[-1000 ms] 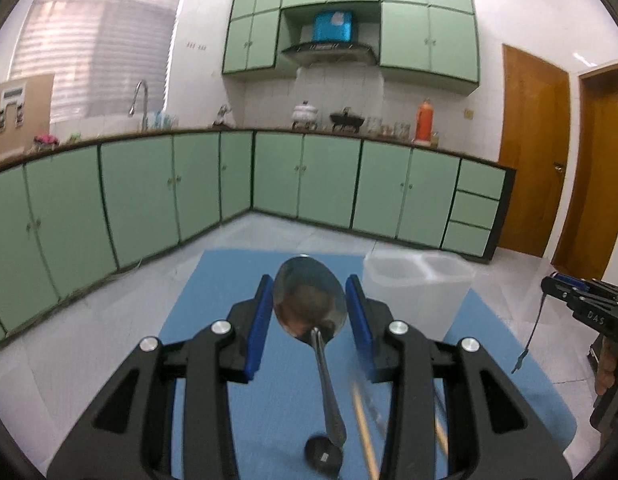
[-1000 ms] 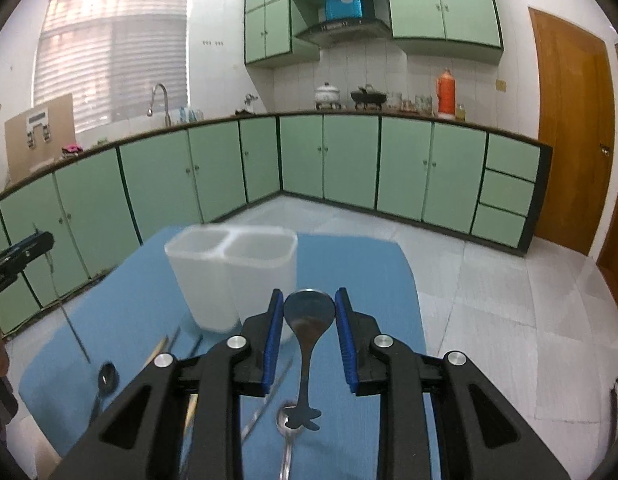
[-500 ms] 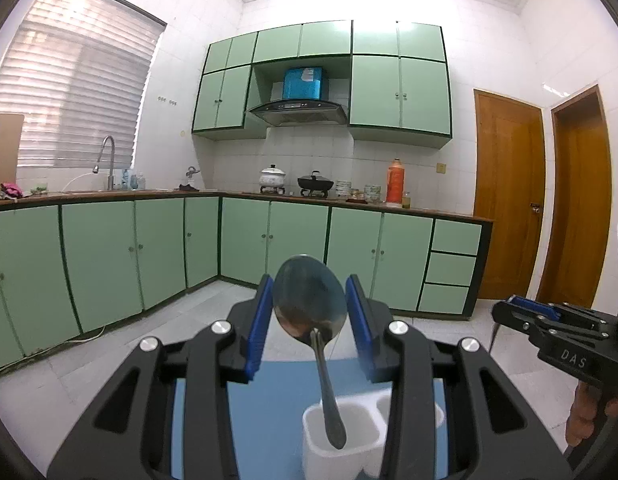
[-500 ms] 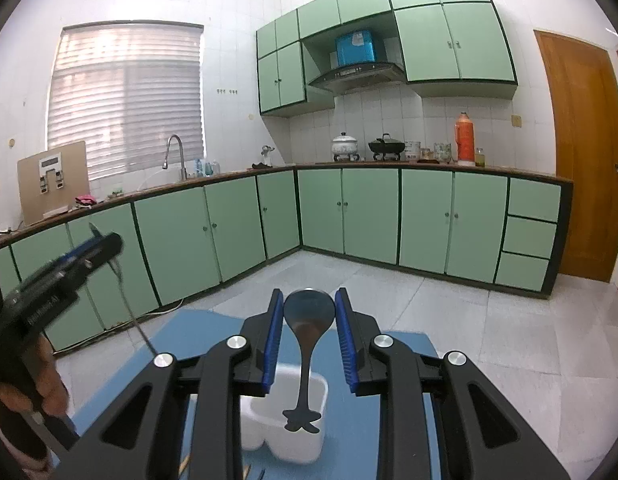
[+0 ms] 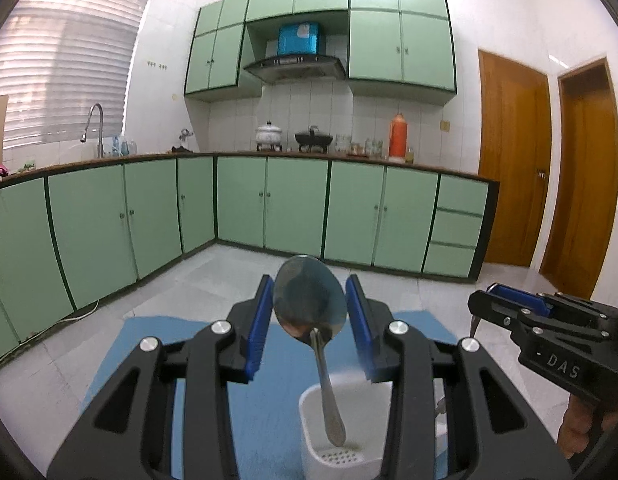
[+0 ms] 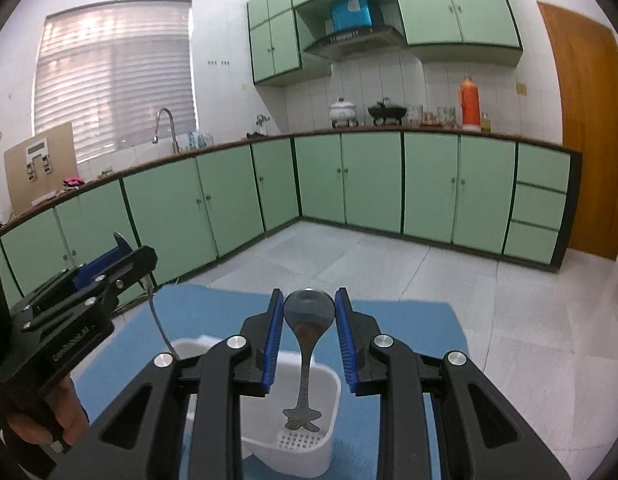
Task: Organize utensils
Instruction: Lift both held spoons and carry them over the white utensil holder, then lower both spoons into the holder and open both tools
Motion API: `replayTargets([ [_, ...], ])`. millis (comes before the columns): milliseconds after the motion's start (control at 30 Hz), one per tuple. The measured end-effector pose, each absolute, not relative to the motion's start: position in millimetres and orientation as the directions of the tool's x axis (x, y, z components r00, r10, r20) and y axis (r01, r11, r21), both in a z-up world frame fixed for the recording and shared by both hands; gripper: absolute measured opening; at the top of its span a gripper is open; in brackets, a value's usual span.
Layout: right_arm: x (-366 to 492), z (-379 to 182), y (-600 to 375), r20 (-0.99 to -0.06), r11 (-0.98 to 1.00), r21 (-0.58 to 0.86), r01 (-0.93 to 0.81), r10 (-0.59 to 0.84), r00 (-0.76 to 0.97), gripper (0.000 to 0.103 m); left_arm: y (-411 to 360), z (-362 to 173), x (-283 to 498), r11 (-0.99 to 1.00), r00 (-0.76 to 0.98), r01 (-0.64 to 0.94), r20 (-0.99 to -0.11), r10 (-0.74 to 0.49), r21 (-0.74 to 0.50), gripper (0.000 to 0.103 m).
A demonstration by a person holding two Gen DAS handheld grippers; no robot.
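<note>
since half a second ago you've tipped both wrist views down a bit: more of the blue mat (image 5: 149,344) shows now, and the white two-compartment holder (image 6: 325,424) has come up from the bottom edge to sit right under both spoon handles. a second ago the holder was out ahead of you on the mat with loose utensils beside it; those are out of view now. my read: transport is over, you're at the insert step for both spoons, nothing dropped in yet. left gripper (image 5: 309,312): blue pads partly closed on the bowl of the large spoon (image 5: 309,300), bowl edges touching both pads, so it's pinched by the bowl. handle hangs down toward you, tip inside the mouth of one compartment, above the perforated floor; can't tell if it touches the wall. right gripper (image 6: 309,312): pads closer together, pinching the smaller spoon (image 6: 309,310) by its bowl the same way. its shaped handle end (image 6: 303,420) hangs inside the holder's right compartment, just above the drain holes, not clearly resting on them. in the right view your left gripper sits near left, its spoon handle curving down to the left compartment rim. both look lined up; i'd lower a touch before spreading the fingers.
</note>
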State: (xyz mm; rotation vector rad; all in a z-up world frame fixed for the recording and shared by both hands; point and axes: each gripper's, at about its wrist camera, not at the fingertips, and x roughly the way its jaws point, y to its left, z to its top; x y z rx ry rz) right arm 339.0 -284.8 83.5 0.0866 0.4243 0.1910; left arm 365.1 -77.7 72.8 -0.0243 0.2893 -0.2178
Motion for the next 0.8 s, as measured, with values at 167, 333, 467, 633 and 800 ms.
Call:
replayTargets([
  [167,342.2,59.9,-283.9,-0.438,0.977,0.139,-0.164,0.209,0.874,0.026,-75.7,49.5,371.9,0.976,0.918,0.212,-0.333,-0.215,-0.047,0.036],
  [333,342.5,43.2,-280.0,-0.474,0.976,0.132,-0.172,0.214,0.854,0.026,-71.3,35.6,375.8,0.976,0.902,0.211,-0.372,-0.217,-0.055,0.037],
  [467,336.6,43.0,-281.2,-0.461,0.976,0.138,-0.170,0.215,0.861,0.033,-63.7,35.9,370.7,0.974,0.901,0.211,-0.371,-0.224,-0.076,0.055],
  [633,315.4,57.7,-289.7,-0.407,0.977,0.144,-0.159,0.205,0.890,0.047,-51.8,50.0,354.5,0.973,0.909,0.213,-0.348,-0.230,-0.088,0.067],
  [800,282.2,66.5,-299.7,-0.366,0.987,0.121,-0.108,0.145,0.919,0.080,-31.3,64.8,321.3,0.977,0.921,0.188,-0.327,-0.211,-0.100,0.086],
])
